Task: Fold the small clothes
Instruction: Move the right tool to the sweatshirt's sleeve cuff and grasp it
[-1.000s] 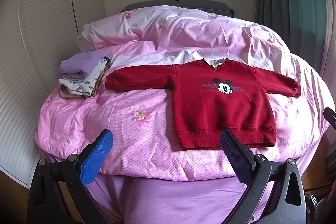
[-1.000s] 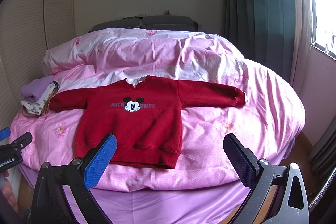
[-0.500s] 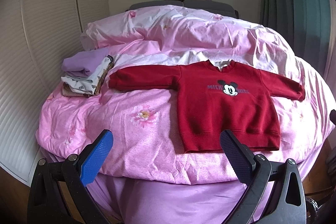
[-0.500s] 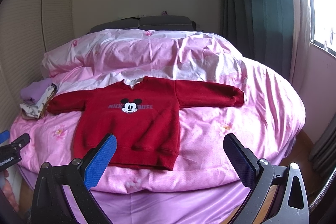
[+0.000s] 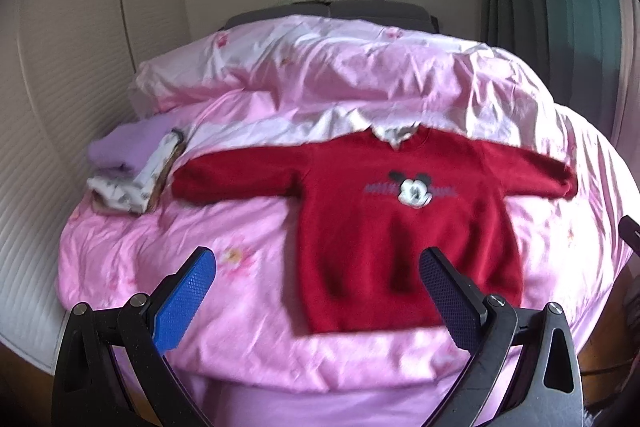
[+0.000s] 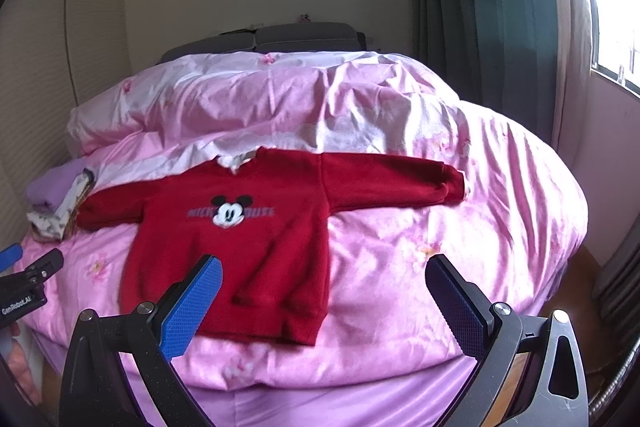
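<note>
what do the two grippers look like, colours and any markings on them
Both are black plastic frames with silver bolts at the joints. The left gripper and right gripper each carry a bright blue textured pad on one finger and a darker navy pad on the other. The left gripper's body shows white "GenRobot.AI" lettering.

We hold our left black two-finger gripper with blue ribbed pads (image 5: 316,291) level, its jaws spread wide with nothing between them. Our right black two-finger gripper with blue ribbed pads (image 6: 322,297) sits level beside it, jaws equally wide apart and gripping nothing.
</note>
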### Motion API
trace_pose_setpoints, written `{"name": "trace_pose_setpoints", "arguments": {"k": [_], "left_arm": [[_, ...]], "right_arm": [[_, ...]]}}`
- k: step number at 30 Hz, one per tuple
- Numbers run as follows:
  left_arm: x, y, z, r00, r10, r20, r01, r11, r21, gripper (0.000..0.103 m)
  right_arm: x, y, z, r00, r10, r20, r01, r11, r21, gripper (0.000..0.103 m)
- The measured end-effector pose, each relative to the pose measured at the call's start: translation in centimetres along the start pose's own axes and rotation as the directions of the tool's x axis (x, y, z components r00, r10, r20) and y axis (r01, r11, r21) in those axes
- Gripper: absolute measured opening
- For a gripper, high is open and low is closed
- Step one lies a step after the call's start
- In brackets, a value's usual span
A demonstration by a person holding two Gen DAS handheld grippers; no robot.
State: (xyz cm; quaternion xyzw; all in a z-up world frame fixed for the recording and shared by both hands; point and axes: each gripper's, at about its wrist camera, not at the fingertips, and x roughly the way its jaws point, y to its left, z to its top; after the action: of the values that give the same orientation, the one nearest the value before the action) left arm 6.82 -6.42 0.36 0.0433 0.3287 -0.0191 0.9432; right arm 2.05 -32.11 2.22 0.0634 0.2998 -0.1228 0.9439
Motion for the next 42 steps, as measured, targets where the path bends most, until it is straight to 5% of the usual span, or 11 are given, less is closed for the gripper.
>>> {"name": "trace_pose_setpoints", "arguments": {"k": [9, 12, 20, 26, 36, 42], "left_arm": [[4.6, -9.8, 6.5, 0.991, -0.054, 0.119, 0.053, 0.999, 0.012, 0.103], [7.7, -13.5, 7.8, 0.992, -0.081, 0.092, 0.080, 0.997, 0.017, 0.103], [13.7, -23.0, 8.7, 0.994, -0.101, 0.041, 0.098, 0.993, 0.071, 0.103], [17.2, -27.8, 8.4, 0.996, -0.088, 0.018, 0.086, 0.993, 0.082, 0.103], [22.7, -32.6, 8.7, 0.997, -0.061, -0.039, 0.064, 0.995, 0.076, 0.103], [24.9, -33.8, 8.7, 0.997, -0.054, -0.060, 0.058, 0.996, 0.061, 0.103]], "right_arm": [[4.8, -8.2, 5.6, 0.994, -0.068, 0.082, 0.064, 0.997, 0.053, 0.102], [7.0, -11.5, 6.5, 0.990, -0.104, 0.099, 0.097, 0.993, 0.072, 0.101], [16.3, -20.9, 6.6, 0.996, -0.094, 0.001, 0.092, 0.968, 0.233, 0.067], [22.4, -26.3, 3.9, 0.998, -0.015, -0.061, 0.042, 0.889, 0.457, 0.067], [29.8, -29.4, 1.7, 0.987, 0.111, -0.115, -0.014, 0.779, 0.627, 0.063], [32.4, -29.2, 1.4, 0.982, 0.111, -0.150, 0.009, 0.774, 0.633, 0.063]]}}
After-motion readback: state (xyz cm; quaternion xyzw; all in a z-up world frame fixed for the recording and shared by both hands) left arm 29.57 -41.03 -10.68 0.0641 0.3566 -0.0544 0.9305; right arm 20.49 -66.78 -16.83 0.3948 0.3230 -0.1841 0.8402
